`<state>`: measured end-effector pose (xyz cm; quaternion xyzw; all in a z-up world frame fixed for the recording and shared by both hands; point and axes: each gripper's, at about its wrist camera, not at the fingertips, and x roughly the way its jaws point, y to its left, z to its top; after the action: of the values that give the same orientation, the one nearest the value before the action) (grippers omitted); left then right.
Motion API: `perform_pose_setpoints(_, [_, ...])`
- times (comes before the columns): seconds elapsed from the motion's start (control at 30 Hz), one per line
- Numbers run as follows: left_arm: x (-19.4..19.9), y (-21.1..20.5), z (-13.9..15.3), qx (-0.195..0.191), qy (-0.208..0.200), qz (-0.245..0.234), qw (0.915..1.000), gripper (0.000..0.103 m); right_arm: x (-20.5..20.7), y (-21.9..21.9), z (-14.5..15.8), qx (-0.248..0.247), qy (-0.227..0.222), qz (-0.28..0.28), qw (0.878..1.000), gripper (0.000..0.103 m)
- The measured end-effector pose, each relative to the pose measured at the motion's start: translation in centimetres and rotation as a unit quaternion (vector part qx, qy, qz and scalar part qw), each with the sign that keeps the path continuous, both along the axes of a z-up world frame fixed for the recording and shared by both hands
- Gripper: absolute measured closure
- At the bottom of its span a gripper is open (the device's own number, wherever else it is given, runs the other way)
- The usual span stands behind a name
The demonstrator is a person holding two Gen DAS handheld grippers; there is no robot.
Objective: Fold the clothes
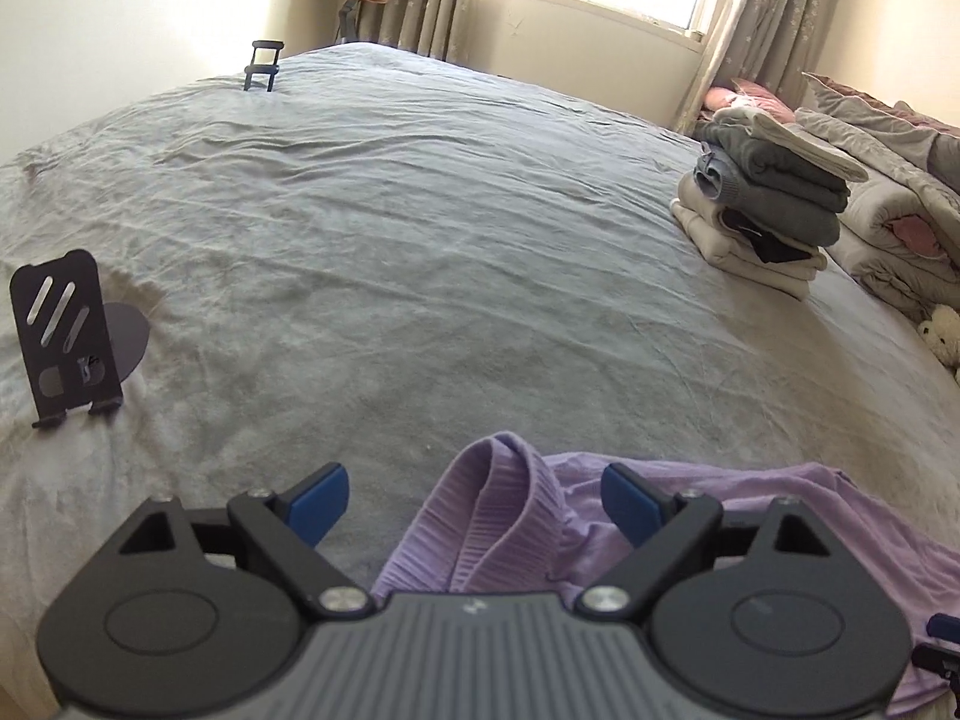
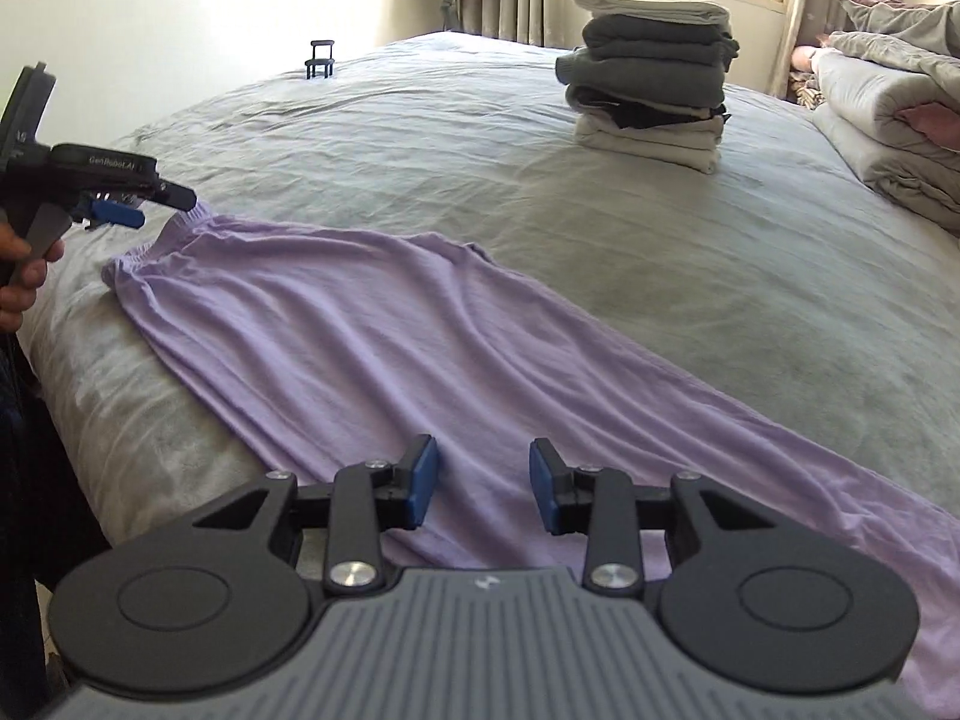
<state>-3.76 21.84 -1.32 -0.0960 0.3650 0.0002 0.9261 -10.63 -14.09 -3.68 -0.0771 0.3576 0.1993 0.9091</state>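
A lilac garment (image 2: pixel 384 354) lies stretched flat along the near edge of the grey bed (image 2: pixel 420 138). Its ribbed end (image 1: pixel 492 516) is bunched between the wide-open jaws of my left gripper (image 1: pixel 474 498), which grips nothing. The left gripper also shows in the right wrist view (image 2: pixel 150 204), at the garment's far left end. My right gripper (image 2: pixel 483 489) is open and empty, low over the garment's other end.
A stack of folded clothes (image 2: pixel 651 78) stands on the bed at the back right, also in the left wrist view (image 1: pixel 774 198). Rolled quilts (image 2: pixel 894 120) lie at the right. A black phone stand (image 1: pixel 63 330) sits at the left and a small stand (image 2: pixel 321 57) at the far edge.
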Motion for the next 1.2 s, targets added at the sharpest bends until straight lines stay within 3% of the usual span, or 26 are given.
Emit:
perform_pose_setpoints(0.13, [0.8,-0.9,-1.1,0.017,0.026,-0.020,0.9993,0.041,-0.1,-0.4,-0.4,0.017,-0.011,-0.003,1.000,0.067])
perform_pose_setpoints(0.2, [0.9,-1.3,-1.2,0.032,0.025,-0.025,0.9989,0.043,-0.2,-0.7,-0.7,0.026,-0.016,-0.008,1.000,0.067])
perform_pose_setpoints(0.27, [0.9,-1.4,-1.2,0.038,0.022,-0.029,0.9986,0.055,-0.4,-0.7,-0.9,0.029,-0.020,-0.011,0.999,0.067])
perform_pose_setpoints(0.33, [0.9,-1.3,-1.1,0.029,0.022,-0.034,0.9988,0.068,-0.5,-0.5,-0.9,0.025,-0.025,-0.011,0.999,0.067])
perform_pose_setpoints(0.47, [0.5,-1.0,-0.5,0.011,0.011,-0.035,0.9993,0.079,-0.7,-0.4,-1.0,0.020,-0.035,-0.011,0.999,0.067])
perform_pose_setpoints(0.73, [0.5,-0.6,-0.1,-0.018,0.004,-0.041,0.9990,0.078,-0.8,-0.4,-1.2,0.019,-0.043,-0.018,0.999,0.063])
perform_pose_setpoints(0.8, [0.7,0.0,0.0,-0.042,0.009,-0.038,0.9984,0.071,-0.9,-0.3,-1.2,0.019,-0.045,-0.021,0.999,0.060])
perform_pose_setpoints(0.87, [0.7,1.0,0.2,-0.069,0.010,-0.027,0.9972,0.054,-1.0,-0.2,-1.1,0.020,-0.049,-0.028,0.998,0.055])
perform_pose_setpoints(0.9, [0.6,1.6,0.3,-0.080,0.009,-0.018,0.9966,0.051,-1.2,0.0,-0.9,0.022,-0.051,-0.029,0.998,0.052])
perform_pose_setpoints(0.97, [0.5,2.5,0.4,-0.088,0.008,-0.004,0.9960,0.043,-1.7,0.9,-0.2,0.027,-0.066,-0.013,0.997,0.049])
perform_pose_setpoints(1.1, [-0.1,3.9,0.1,-0.103,0.012,0.008,0.9946,0.042,-2.7,5.7,0.8,0.018,-0.087,0.065,0.994,0.042])
perform_pose_setpoints(1.2, [-0.5,4.8,0.1,-0.106,0.012,0.014,0.9942,0.052,-3.2,10.6,1.2,0.001,-0.096,0.138,0.986,0.042])
